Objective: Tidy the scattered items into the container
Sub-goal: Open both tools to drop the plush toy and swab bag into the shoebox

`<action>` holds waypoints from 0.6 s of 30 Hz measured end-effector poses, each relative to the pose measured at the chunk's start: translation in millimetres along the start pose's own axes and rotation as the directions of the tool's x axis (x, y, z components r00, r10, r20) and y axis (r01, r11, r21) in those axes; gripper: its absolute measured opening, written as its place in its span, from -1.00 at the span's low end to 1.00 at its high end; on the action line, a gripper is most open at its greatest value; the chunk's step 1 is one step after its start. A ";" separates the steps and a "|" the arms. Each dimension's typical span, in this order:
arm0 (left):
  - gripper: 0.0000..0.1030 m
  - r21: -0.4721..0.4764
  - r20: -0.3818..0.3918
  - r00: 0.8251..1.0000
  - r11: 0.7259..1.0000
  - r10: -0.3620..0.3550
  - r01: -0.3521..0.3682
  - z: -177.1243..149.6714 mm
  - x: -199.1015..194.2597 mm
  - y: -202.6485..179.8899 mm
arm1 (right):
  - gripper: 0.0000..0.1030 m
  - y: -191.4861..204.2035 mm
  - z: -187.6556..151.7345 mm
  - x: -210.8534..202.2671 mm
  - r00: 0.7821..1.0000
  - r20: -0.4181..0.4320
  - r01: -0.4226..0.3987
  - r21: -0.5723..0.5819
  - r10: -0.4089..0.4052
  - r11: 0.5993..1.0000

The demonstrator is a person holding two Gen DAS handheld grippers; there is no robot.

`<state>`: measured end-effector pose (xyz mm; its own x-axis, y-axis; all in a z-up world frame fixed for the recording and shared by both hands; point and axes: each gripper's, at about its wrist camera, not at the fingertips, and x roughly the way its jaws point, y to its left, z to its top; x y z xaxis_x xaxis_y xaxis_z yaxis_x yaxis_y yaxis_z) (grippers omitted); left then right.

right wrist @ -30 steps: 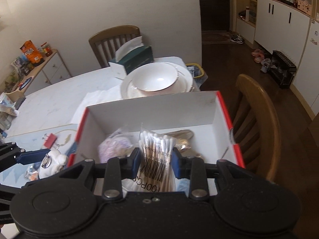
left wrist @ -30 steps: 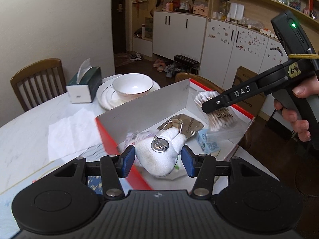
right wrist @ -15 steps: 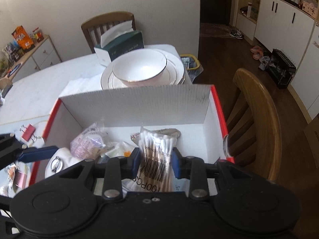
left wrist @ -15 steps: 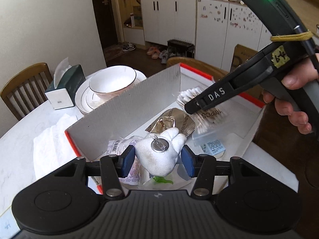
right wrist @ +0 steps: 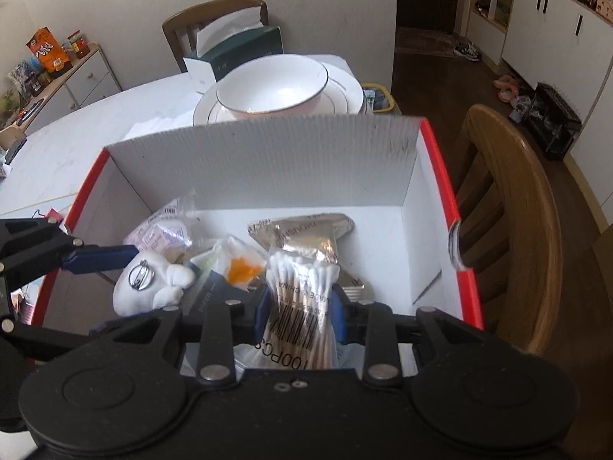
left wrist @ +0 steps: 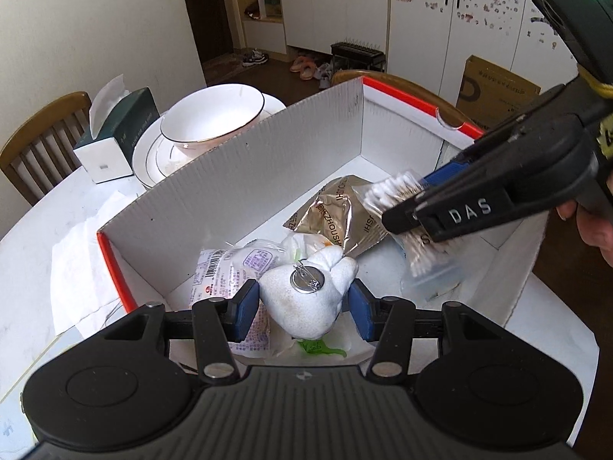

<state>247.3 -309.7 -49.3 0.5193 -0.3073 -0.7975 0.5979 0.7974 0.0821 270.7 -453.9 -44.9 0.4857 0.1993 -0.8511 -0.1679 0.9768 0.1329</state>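
A white cardboard box (left wrist: 245, 176) (right wrist: 268, 161) with red edges stands on the table. Inside lie a gold foil packet (left wrist: 337, 211) (right wrist: 306, 237), a clear labelled packet (left wrist: 230, 268) (right wrist: 161, 234) and other small wrapped items. My left gripper (left wrist: 304, 304) (right wrist: 126, 264) is shut on a white plush brooch (left wrist: 306, 303) (right wrist: 145, 283) with a metal pin back, held low inside the box. My right gripper (right wrist: 300, 312) (left wrist: 413, 214) is shut on a bag of cotton swabs (right wrist: 302, 299) (left wrist: 417, 245), also over the box's inside.
Behind the box stand a white bowl (left wrist: 210, 119) (right wrist: 272, 88) on plates and a dark green tissue box (left wrist: 115, 134) (right wrist: 237, 53). A paper napkin (left wrist: 72, 253) lies left of the box. A wooden chair (right wrist: 509, 207) stands at its right side.
Both grippers have sunk lower into the box with their items still held. The left one came over the box's red edge from outside it.
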 end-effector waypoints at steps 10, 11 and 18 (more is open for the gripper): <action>-0.03 -0.024 -0.033 0.999 1.000 -0.017 0.017 0.7 13.7 -0.4 | -0.39 -1.3 -8.5 10.6 1.000 -0.023 0.000 -0.016 0.000 1.000; -0.03 -0.026 -0.036 0.999 0.999 -0.020 0.019 0.7 14.9 -0.3 | -0.39 -1.0 -9.1 11.2 1.000 -0.023 0.000 -0.020 0.000 1.000; -0.03 -0.037 -0.071 0.997 0.999 -0.037 0.035 -1.4 22.5 0.5 | -0.30 -2.7 -11.6 15.4 1.000 -0.031 -0.001 -0.018 0.000 1.000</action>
<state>258.4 -315.4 -68.0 0.4519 -0.2990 -0.8405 0.5922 0.8051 0.0320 268.7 -454.4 -64.3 0.4589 0.1972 -0.8663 -0.1841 0.9750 0.1244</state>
